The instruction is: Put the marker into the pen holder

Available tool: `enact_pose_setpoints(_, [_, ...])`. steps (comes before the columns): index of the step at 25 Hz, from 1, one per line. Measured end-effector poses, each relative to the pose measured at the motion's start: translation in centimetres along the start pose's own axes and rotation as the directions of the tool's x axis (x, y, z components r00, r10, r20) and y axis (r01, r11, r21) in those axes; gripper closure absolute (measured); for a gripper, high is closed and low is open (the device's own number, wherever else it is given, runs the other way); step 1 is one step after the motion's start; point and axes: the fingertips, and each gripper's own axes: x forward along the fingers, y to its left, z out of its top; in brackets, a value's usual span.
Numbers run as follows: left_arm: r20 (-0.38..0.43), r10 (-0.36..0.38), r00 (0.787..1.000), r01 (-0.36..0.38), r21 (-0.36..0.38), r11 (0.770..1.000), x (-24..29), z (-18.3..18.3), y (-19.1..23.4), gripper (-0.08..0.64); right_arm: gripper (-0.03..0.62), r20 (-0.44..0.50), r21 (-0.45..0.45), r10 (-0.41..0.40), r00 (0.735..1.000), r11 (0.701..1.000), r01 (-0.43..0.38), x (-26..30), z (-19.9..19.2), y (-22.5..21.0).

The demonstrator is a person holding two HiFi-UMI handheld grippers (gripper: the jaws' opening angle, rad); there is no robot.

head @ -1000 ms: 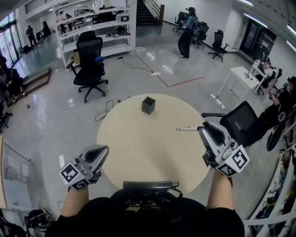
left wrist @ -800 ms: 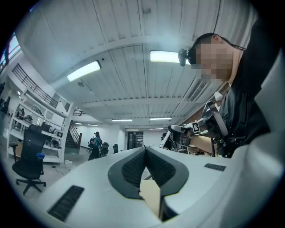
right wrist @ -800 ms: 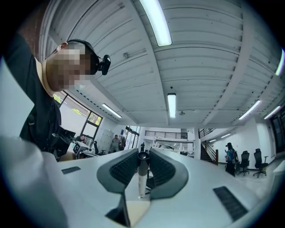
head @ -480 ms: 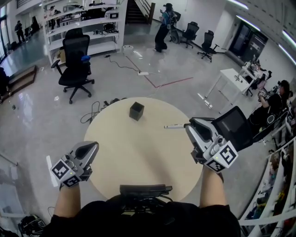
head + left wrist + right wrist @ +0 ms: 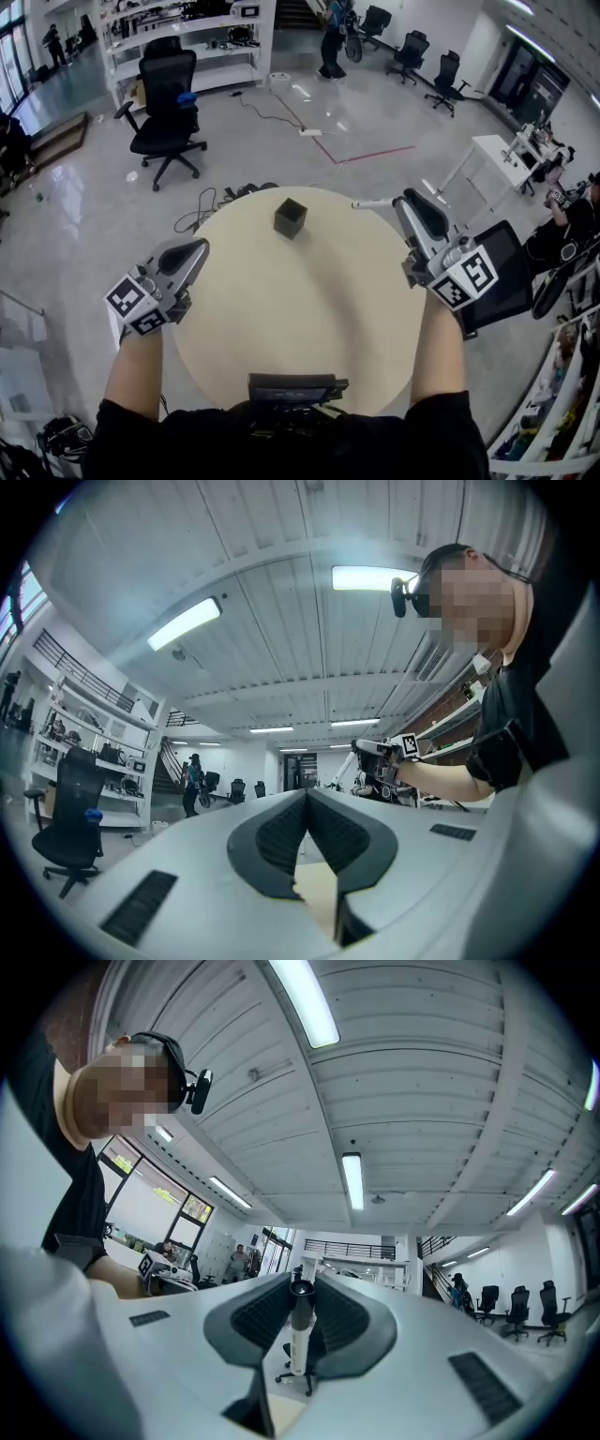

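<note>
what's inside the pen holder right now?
Head view shows only a dark opening in the pen holder; nothing sticks out, and its walls hide the bottom. The marker is not inside: the right claw grips it, off to the holder's right.

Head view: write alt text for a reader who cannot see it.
The right gripper holds a white marker sideways near the far right edge of a round beige table, with the black pen holder standing to its left. The left gripper hovers shut and empty at the table's left edge.
</note>
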Motion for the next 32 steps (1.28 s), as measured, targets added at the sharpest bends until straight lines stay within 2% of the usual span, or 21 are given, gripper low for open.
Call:
enact_pose_setpoints(3, [-0.031,0.016,0.999,-0.016,-0.004,1.0,1.9,-1.8,3.8,0.563,0.505,-0.012,0.014,-0.009,1.0,1.0,0.01,3.6,-3.8,-2.0])
enact_pose_setpoints(9, [-0.087,0.053,0.995,-0.056,-0.042,0.998,5.1,-7.2,11.5,0.563,0.505,-0.074,0.08,-0.031,0.997,0.996,0.037,10.0,-14.7,-5.4])
enact_pose_setpoints(15, [-0.116,0.011,0.993,-0.021,-0.088,0.996,8.6,-14.8,16.5,0.563,0.505,-0.148,0.161,-0.07,0.986,0.982,0.094,12.8,-27.0,-8.5])
enact_pose_setpoints(20, [-0.153,-0.01,0.988,-0.012,-0.144,0.989,10.9,-22.0,19.0,0.563,0.505,-0.221,0.2,-0.071,0.973,0.973,0.116,14.3,-36.1,-10.1])
enact_pose_setpoints(24, [-0.18,-0.04,0.983,0.014,-0.145,0.989,11.8,-27.3,20.4,0.563,0.505,-0.278,0.206,-0.052,0.959,0.972,0.112,14.9,-42.7,-10.0])
enact_pose_setpoints(27, [-0.174,-0.041,0.984,0.005,-0.207,0.978,12.7,-29.1,20.4,0.563,0.505,-0.317,0.214,-0.041,0.948,0.97,0.114,14.8,-46.1,-9.8])
enact_pose_setpoints(32, [-0.163,-0.068,0.984,0.027,-0.24,0.97,13.9,-30.8,19.9,0.563,0.505,-0.357,0.189,-0.033,0.933,0.976,0.106,14.7,-49.6,-9.4])
